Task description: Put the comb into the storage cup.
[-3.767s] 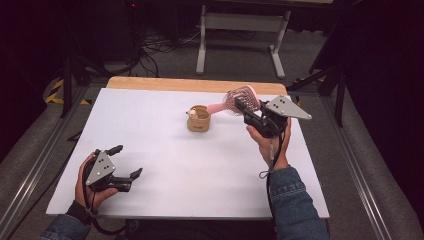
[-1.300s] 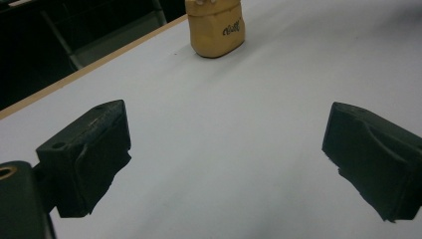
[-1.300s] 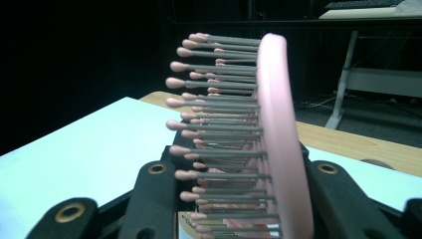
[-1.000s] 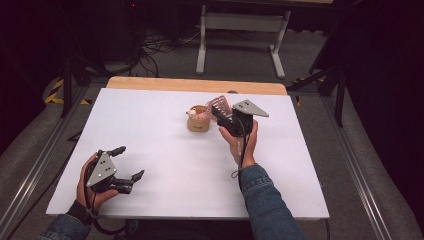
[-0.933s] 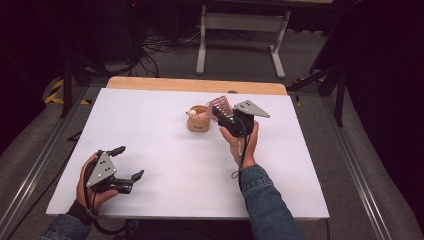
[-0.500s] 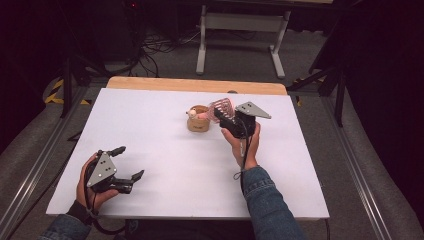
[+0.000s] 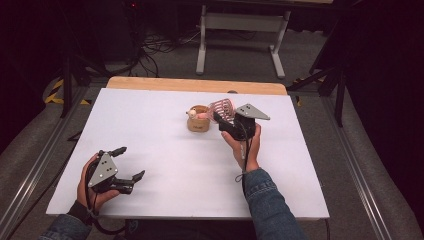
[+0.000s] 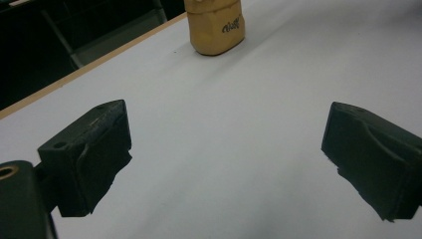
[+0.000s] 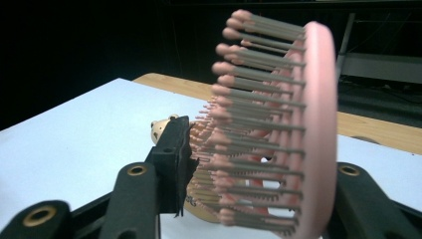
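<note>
A pink hairbrush [image 7: 221, 107] with grey bristles is clamped by its head in my right gripper [image 7: 223, 120], just right of a small tan cup [image 7: 199, 123] at the table's middle back. The brush's handle reaches left over the cup's rim. In the right gripper view the brush [image 9: 278, 124] stands on edge between the jaws, bristles facing left, with the cup [image 9: 201, 211] partly hidden behind it. My left gripper [image 7: 130, 162] rests open and holding nothing at the front left. The cup [image 8: 216, 27] is far ahead of the left gripper [image 8: 229, 159].
The white tabletop [image 7: 150, 130] has a wooden strip [image 7: 195, 85] along its far edge. Beyond it stand a metal stand [image 7: 240, 30] and cables on the dark floor. A metal rail [image 7: 35, 170] runs along the left side.
My right gripper has carried the brush left to the cup and tipped it more upright, its handle now over the cup. The left gripper has stayed put.
</note>
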Demonstrator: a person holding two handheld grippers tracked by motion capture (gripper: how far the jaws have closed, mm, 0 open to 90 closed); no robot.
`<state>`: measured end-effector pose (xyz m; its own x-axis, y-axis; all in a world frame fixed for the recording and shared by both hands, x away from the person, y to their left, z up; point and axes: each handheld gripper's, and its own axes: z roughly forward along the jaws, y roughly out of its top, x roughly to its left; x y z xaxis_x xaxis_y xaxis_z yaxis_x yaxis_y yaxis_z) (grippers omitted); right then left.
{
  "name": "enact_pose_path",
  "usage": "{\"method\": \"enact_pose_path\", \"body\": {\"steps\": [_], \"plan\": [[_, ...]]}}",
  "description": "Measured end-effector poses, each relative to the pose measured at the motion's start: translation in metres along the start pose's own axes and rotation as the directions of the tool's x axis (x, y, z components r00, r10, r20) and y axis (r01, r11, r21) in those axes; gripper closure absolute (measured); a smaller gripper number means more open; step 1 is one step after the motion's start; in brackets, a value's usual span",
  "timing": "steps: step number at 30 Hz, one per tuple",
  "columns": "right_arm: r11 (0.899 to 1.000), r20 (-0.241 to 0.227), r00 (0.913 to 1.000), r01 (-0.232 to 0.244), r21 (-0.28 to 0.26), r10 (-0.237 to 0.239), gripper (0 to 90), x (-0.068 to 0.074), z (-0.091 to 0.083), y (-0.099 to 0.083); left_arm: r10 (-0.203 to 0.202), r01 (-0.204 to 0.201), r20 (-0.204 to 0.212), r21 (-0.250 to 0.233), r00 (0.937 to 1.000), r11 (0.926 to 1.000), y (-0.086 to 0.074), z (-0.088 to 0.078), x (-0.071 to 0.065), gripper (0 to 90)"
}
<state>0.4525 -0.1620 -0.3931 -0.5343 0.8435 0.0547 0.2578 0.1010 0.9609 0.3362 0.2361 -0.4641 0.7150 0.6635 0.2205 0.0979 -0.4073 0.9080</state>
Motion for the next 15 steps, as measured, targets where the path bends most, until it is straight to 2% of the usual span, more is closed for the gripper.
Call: {"method": "enact_pose_path", "body": {"steps": [15], "plan": [[0.999,-0.005,0.9994,0.034,0.010,-0.034,42.1,0.0020,-0.0085,-0.0029,0.004,-0.004,0.006,0.001,1.0000,1.0000,0.0000,0.0006,-0.0009,6.5]]}}
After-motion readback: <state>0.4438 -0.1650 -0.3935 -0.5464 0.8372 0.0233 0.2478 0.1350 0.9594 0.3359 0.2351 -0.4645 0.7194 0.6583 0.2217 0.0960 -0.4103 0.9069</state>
